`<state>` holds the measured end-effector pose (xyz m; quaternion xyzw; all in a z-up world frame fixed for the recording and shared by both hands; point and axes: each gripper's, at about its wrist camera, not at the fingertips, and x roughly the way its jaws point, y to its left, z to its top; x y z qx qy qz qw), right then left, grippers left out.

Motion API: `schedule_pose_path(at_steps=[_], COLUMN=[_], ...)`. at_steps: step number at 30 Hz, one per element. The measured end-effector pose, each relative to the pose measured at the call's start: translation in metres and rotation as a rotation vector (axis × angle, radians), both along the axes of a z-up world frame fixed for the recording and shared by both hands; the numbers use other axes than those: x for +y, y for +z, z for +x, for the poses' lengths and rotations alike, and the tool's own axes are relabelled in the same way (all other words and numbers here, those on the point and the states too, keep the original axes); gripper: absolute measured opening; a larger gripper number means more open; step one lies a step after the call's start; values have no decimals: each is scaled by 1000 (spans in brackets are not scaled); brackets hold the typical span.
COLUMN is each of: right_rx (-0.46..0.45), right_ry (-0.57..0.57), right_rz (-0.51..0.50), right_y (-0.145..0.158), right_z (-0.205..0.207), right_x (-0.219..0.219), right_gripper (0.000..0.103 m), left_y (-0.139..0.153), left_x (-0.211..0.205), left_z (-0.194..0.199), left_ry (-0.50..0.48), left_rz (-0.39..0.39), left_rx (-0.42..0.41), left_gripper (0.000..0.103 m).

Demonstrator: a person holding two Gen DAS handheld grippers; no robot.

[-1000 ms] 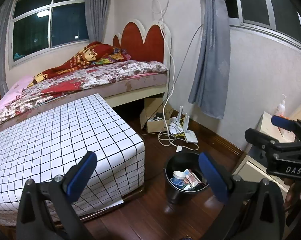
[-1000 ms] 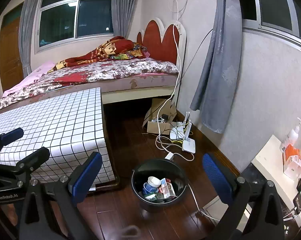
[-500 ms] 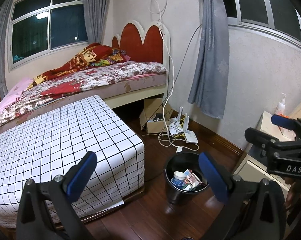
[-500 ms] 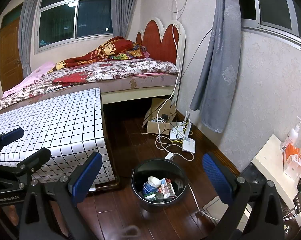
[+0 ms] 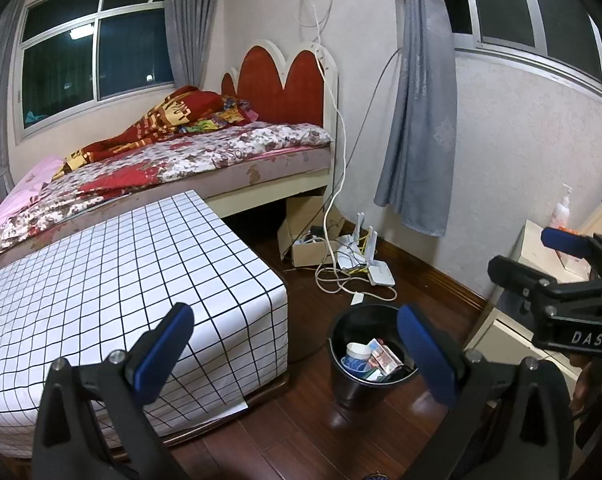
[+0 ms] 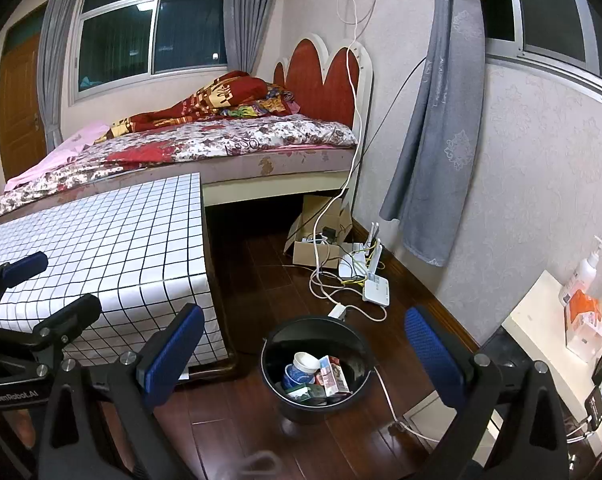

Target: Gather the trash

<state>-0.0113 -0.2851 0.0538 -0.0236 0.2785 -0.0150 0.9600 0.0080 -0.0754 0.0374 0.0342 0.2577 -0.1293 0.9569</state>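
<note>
Left wrist view: the left gripper [image 5: 293, 344] is spread wide and holds nothing. Right wrist view: the right gripper [image 6: 305, 350] is likewise wide apart and empty. At 12 o'clock, just beyond the blue pads [image 6: 173, 356], a black trash bin [image 6: 271, 368] stands upright on the wooden floor [image 6: 261, 280]. Inside lie a paper cup [image 6: 303, 362] and crumpled wrappers [image 6: 333, 372]. At 10 o'clock sits a table with checked cloth [image 6: 113, 240]. Farther, at 1 o'clock, a white router [image 6: 375, 286] and cables [image 6: 321, 280] rest on the floor. The bed [image 6: 221, 144] lies farthest, at 11 o'clock.
</note>
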Motion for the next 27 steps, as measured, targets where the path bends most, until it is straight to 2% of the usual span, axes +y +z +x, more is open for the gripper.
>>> schedule_pose_path(at_steps=[27], right_rx=[9], right_ry=[-16], right_rz=[-1], right_y=[-3], right_z=[-1], right_x=[-5], right_gripper=[102], left_y=[0], left_x=[-4], left_z=[0], left_ry=[-15], left_rz=[27], left_rx=[-25], left_gripper=[102])
